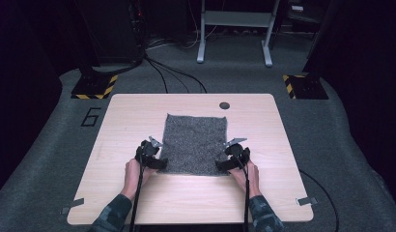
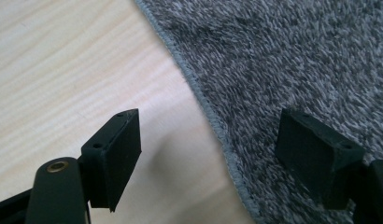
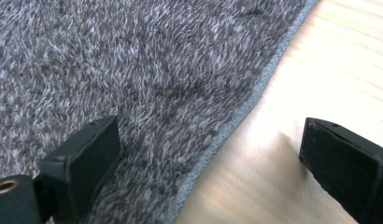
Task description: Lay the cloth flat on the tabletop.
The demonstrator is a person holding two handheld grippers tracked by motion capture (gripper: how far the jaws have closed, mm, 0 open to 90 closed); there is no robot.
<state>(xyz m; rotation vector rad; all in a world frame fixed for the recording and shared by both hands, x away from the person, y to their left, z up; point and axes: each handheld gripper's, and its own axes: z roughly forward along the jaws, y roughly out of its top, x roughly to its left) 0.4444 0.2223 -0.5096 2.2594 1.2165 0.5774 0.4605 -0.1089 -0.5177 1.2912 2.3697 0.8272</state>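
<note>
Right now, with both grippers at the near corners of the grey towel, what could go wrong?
Each gripper straddles a side hem, one jaw over the towel and one over the bare table. The left gripper or the right gripper may close on the hem alone and slip off. If only one catches, lifting could drag the towel askew.

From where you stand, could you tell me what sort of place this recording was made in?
Probably a lab or recording studio, not a home: a bare wooden table on grey carpet, hazard-striped stand bases, and loose cables across the floor, with dark surroundings.
</note>
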